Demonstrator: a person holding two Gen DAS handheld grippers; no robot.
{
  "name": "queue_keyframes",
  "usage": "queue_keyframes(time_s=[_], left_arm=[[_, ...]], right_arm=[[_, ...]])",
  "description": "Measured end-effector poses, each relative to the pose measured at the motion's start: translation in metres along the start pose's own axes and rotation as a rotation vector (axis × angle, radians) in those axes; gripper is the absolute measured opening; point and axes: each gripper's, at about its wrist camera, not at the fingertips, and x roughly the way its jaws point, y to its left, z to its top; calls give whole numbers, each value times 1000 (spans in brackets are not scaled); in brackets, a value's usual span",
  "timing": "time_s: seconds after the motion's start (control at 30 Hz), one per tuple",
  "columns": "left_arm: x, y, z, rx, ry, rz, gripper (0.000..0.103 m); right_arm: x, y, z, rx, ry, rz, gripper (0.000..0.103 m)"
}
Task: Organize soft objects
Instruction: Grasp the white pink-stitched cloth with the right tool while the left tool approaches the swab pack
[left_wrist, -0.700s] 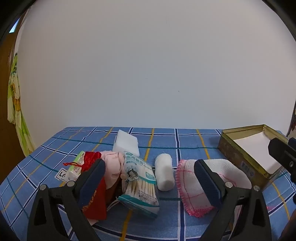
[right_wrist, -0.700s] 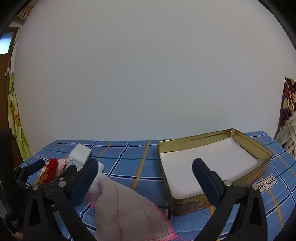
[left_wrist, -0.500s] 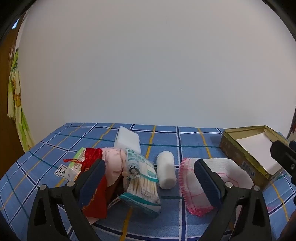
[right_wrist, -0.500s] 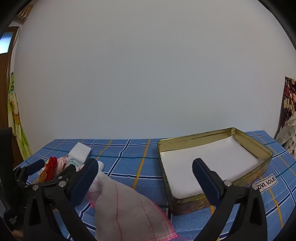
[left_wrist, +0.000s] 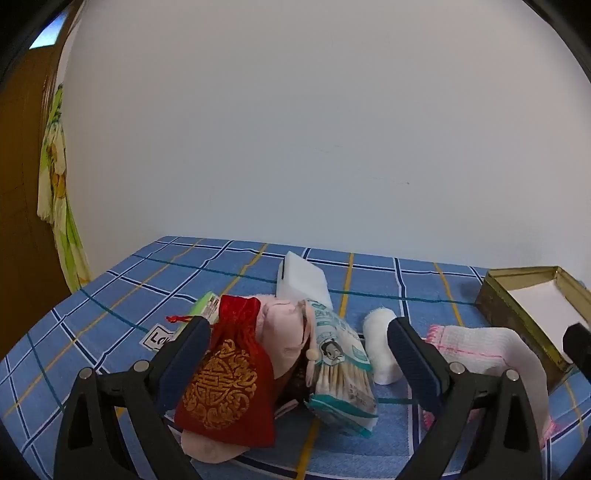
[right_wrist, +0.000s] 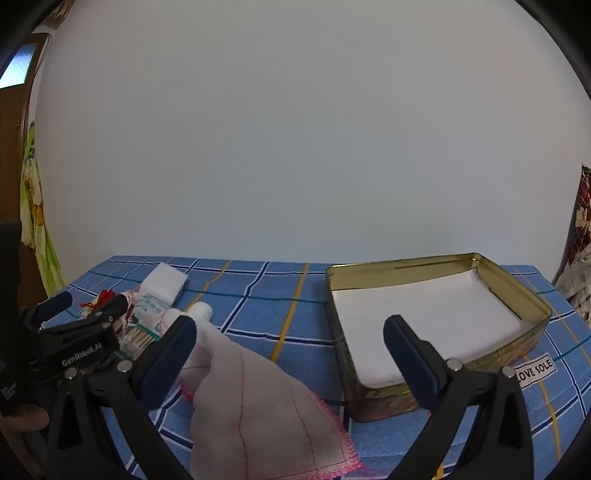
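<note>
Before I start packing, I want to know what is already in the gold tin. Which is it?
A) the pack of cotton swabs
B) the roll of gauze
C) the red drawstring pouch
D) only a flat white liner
D: the gold tin shows only a flat white liner, while the pouch, gauze roll and swab pack lie on the blue checked cloth.

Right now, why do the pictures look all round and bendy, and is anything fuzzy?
Left wrist view: the fisheye lens bends the checked tablecloth lines and leaves black corners; the red pouch looks sharp, with soft light and faint shadows. Right wrist view: the same bending curves the gold tin; the pink-edged cloth close to the lens looks a little soft.
</note>
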Motion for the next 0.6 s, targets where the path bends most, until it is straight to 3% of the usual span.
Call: queue_keyframes(time_s=[0.37, 0.6], left_arm=[[7, 13, 8, 4, 4, 3, 98], [9, 30, 10, -23, -11, 61, 98]], right_arm=[[3, 7, 0, -37, 19, 32, 103], [5, 12, 0, -55, 26, 40, 103]])
